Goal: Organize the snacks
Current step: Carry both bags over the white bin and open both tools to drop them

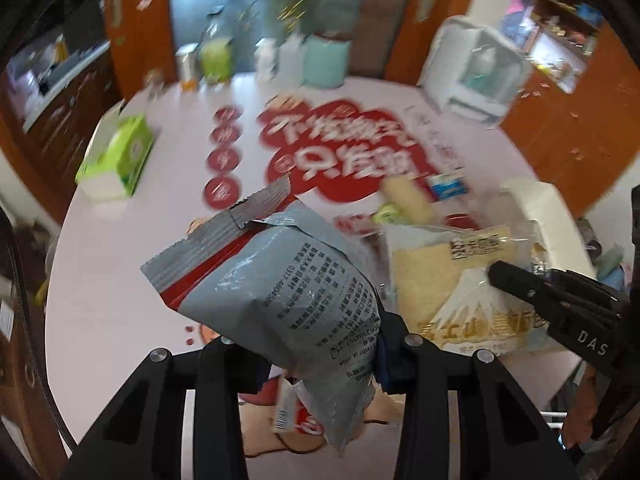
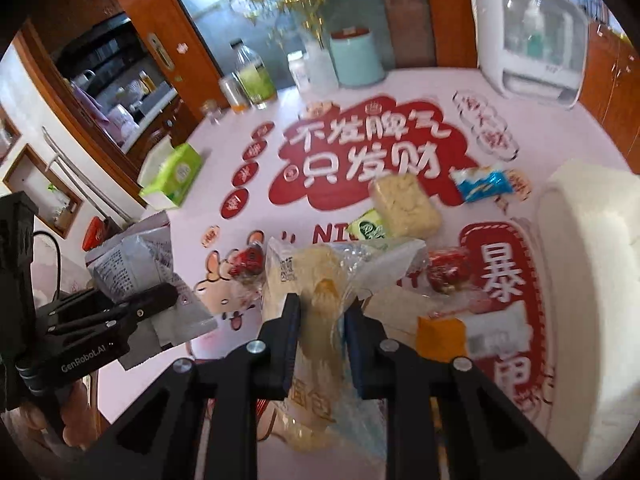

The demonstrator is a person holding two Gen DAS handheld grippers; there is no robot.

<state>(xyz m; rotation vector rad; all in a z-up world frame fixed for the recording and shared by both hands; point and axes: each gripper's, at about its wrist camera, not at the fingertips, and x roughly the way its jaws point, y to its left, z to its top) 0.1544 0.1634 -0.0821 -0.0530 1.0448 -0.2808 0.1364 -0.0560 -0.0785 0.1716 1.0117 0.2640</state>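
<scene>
My left gripper (image 1: 316,364) is shut on a grey snack bag (image 1: 280,280) with black print and a red stripe, held above the table; it also shows in the right wrist view (image 2: 128,264). My right gripper (image 2: 322,336) is shut on a clear-wrapped bread pack (image 2: 308,280), lifted off the table; it also shows in the left wrist view (image 1: 452,280). On the table lie a pale yellow cake pack (image 2: 406,206), a blue snack packet (image 2: 482,184), a small green packet (image 2: 370,230) and red wrapped sweets (image 2: 446,270).
A round table with a pink and red printed cover (image 2: 360,152) carries a green tissue box (image 2: 176,176), bottles and jars (image 2: 252,76), a mint canister (image 2: 356,58) and a white appliance (image 2: 528,32) at the back. A white box (image 2: 588,280) stands at the right.
</scene>
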